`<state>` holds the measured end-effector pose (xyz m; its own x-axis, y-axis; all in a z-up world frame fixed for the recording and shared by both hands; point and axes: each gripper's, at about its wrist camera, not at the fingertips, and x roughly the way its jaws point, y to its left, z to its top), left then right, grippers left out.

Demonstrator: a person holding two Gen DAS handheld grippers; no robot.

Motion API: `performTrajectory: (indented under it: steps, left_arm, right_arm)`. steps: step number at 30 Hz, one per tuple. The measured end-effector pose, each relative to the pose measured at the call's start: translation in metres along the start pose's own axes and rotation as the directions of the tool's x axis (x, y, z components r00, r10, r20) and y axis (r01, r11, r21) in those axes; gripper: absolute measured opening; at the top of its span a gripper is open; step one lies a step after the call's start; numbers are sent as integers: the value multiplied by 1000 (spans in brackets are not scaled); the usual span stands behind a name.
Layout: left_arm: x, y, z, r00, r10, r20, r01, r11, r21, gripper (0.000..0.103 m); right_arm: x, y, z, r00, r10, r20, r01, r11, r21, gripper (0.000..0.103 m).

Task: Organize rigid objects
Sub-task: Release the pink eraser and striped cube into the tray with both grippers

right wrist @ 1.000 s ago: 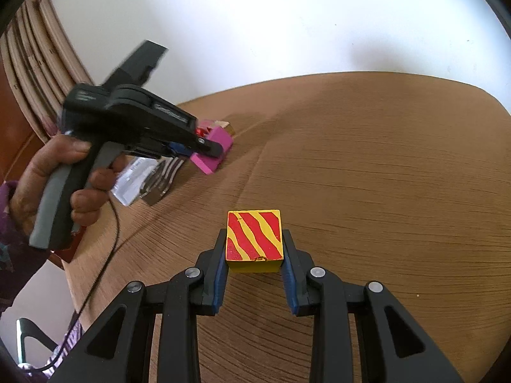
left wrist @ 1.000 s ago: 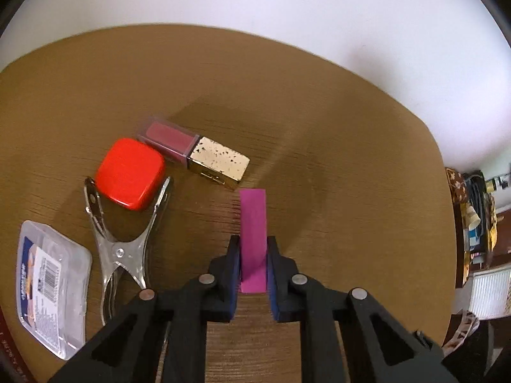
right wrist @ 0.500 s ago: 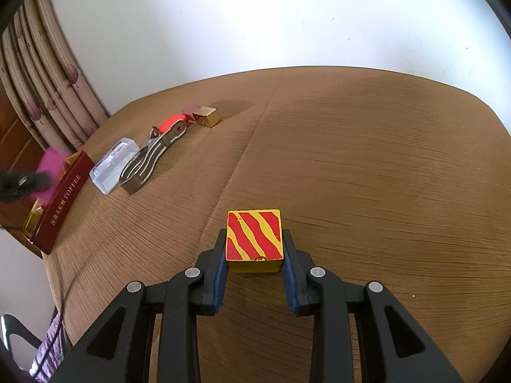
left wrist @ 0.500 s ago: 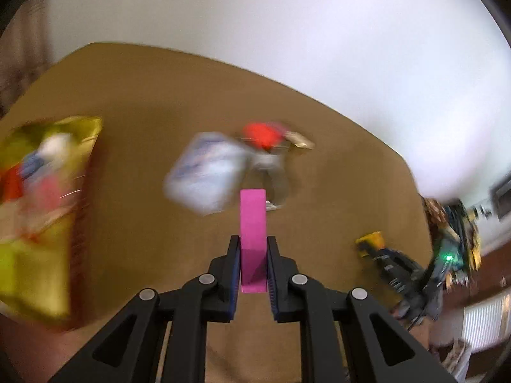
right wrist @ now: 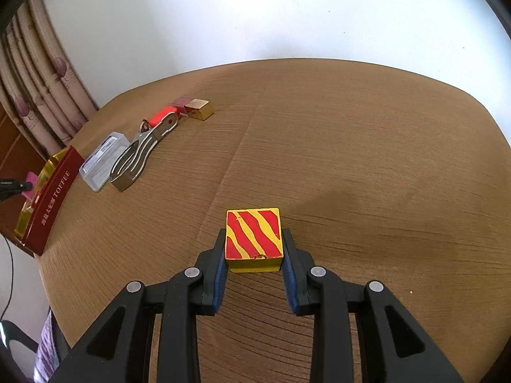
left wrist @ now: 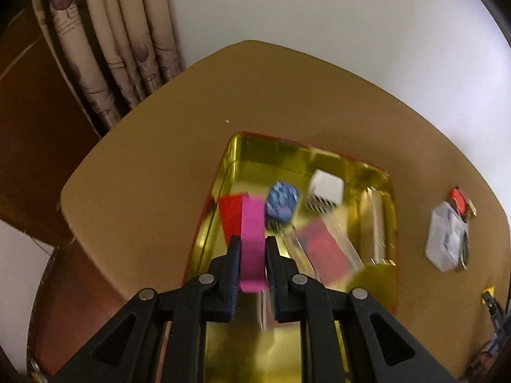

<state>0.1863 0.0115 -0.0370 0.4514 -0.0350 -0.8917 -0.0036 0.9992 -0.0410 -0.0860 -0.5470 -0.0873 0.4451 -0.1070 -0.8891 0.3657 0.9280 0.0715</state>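
My left gripper (left wrist: 252, 249) is shut on a magenta block (left wrist: 253, 229) and holds it above the open gold tin (left wrist: 306, 153). Inside the tin lie a red block (left wrist: 230, 217), a blue speckled piece (left wrist: 282, 202), a white cube (left wrist: 326, 188) and a red flat piece (left wrist: 322, 249). My right gripper (right wrist: 254, 249) is shut on a yellow block with red stripes (right wrist: 254, 234) just above the brown table. The tin (right wrist: 54, 191) shows at the far left in the right wrist view, with the magenta block (right wrist: 32, 179) over it.
On the table (right wrist: 351, 146) lie a clear plastic box (right wrist: 102, 161), a metal clamp (right wrist: 140, 156), a red piece (right wrist: 161, 115) and a gold-capped bottle (right wrist: 194, 108). Curtains (left wrist: 105, 41) hang behind the table's left corner. The clear box (left wrist: 445, 239) lies right of the tin.
My left gripper has swung left with the magenta block, from beside the red piece and bottle to over the gold tin. My right gripper has stayed still with the striped block.
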Motion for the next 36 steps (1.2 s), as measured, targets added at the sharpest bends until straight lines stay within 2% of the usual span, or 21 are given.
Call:
performTrajectory:
  steps: [2,5,8,9,10,12,15,17,19,21,23,25,26,29,30,31,32,33,34,35,36]
  left_arm:
    - [16,-2,6,1000,1,-25,-1,1000,3,16]
    - [19,-3,4,1000,3,-30,-3,1000,8,17]
    - [0,1,-16,999,-20,43,22,999,-48,22]
    - [-12,3,-26,996,-37,81,43,997,-71,33]
    - [-24,7,-37,991,-62,117,72,994,-88,48]
    - [-44,11,-60,981,-99,165,119,986,-117,56]
    - [-72,18,-97,967,-145,209,182,968,-170,57]
    - [-83,20,-122,960,-171,223,216,956,-197,59]
    - [-84,20,-145,961,-198,192,240,945,-223,59]
    - [-82,19,-169,958,-245,149,276,925,-259,59]
    - [-82,17,-188,950,-282,136,311,896,-316,59]
    - [-80,14,-196,917,-377,131,398,837,-375,59]
    - [-82,12,-198,911,-388,137,410,829,-381,59]
    - [-105,2,-197,932,-303,200,351,893,-283,59]
    - [-114,2,-197,930,-272,248,334,907,-257,59]
    - [-123,4,-199,919,-258,297,335,910,-245,59]
    - [-127,7,-201,907,-270,323,356,902,-244,59]
    - [-130,12,-203,886,-299,355,397,883,-249,59]
    - [-131,16,-205,874,-314,370,421,870,-257,59]
    - [-130,19,-206,866,-324,380,437,861,-262,59]
    - [-127,23,-204,867,-324,378,438,857,-270,59]
  right_arm:
    - [-2,3,1,1000,2,-9,-2,1000,6,28]
    - [-10,13,4,1000,9,-12,-9,1000,-7,28]
    - [-22,35,15,999,48,6,-47,998,-32,28]
    - [-28,47,20,997,71,17,-71,996,-47,28]
    - [-34,62,27,994,109,27,-107,992,-63,28]
    - [-42,88,38,984,173,34,-170,981,-89,28]
    - [-48,150,57,959,284,21,-277,946,-170,28]
    - [-48,198,66,927,375,-11,-368,904,-216,28]
    - [-40,248,70,890,452,-63,-452,856,-249,28]
    - [-27,291,72,862,493,-120,-506,819,-272,28]
    - [-12,332,69,848,503,-169,-530,790,-307,28]
    - [5,363,64,829,514,-218,-559,769,-312,28]
    - [11,376,63,824,515,-236,-566,763,-311,28]
    - [27,399,54,823,496,-276,-566,757,-326,28]
    - [33,403,51,823,490,-289,-565,761,-320,28]
    - [39,407,48,821,484,-301,-565,764,-312,28]
    - [44,410,46,825,474,-307,-558,769,-312,28]
    - [48,413,43,835,457,-307,-543,777,-320,28]
    - [52,415,41,842,443,-307,-530,784,-324,28]
    - [55,417,38,843,438,-312,-527,786,-322,28]
    - [58,419,37,844,434,-316,-525,789,-320,28]
